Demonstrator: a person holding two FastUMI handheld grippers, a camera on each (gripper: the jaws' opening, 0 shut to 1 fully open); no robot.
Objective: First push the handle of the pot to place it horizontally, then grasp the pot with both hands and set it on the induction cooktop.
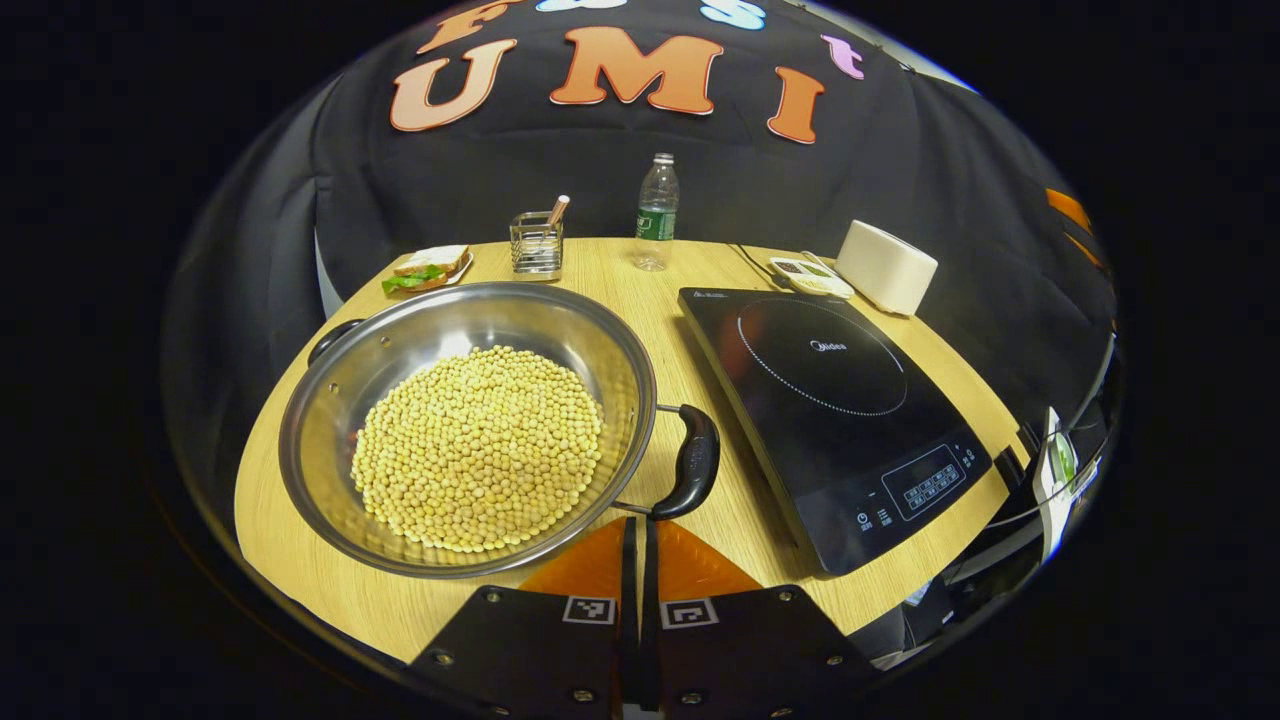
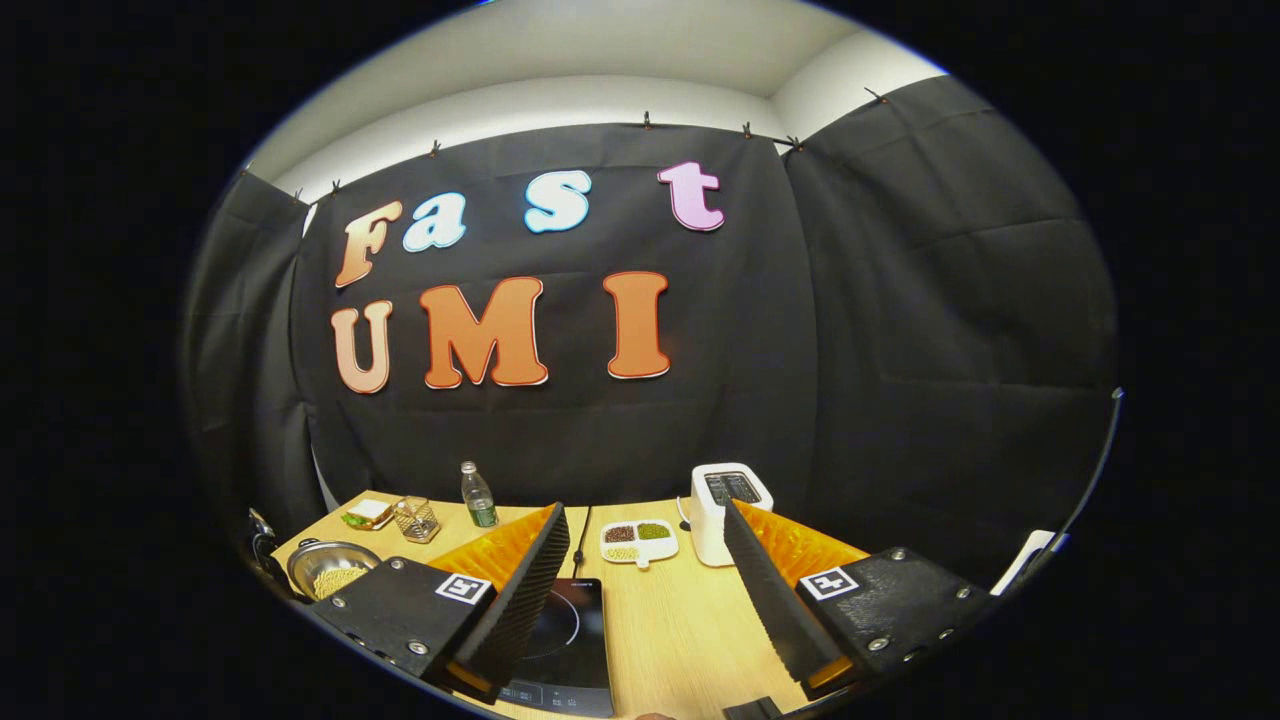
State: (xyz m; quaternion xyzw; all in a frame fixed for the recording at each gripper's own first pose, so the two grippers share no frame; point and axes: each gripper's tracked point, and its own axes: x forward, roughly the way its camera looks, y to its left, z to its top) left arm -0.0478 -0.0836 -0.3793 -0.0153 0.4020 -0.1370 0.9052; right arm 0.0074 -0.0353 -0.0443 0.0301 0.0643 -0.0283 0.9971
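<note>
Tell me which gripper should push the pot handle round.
Probably left. The left gripper, fingers closed, sits just in front of the pot's near black handle. The right gripper is open above the induction cooktop, farther from the pot.

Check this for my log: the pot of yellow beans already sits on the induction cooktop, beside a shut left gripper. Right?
Not quite. In the left gripper view the pot rests on the wooden table, left of the induction cooktop. The left gripper is shut.
</note>
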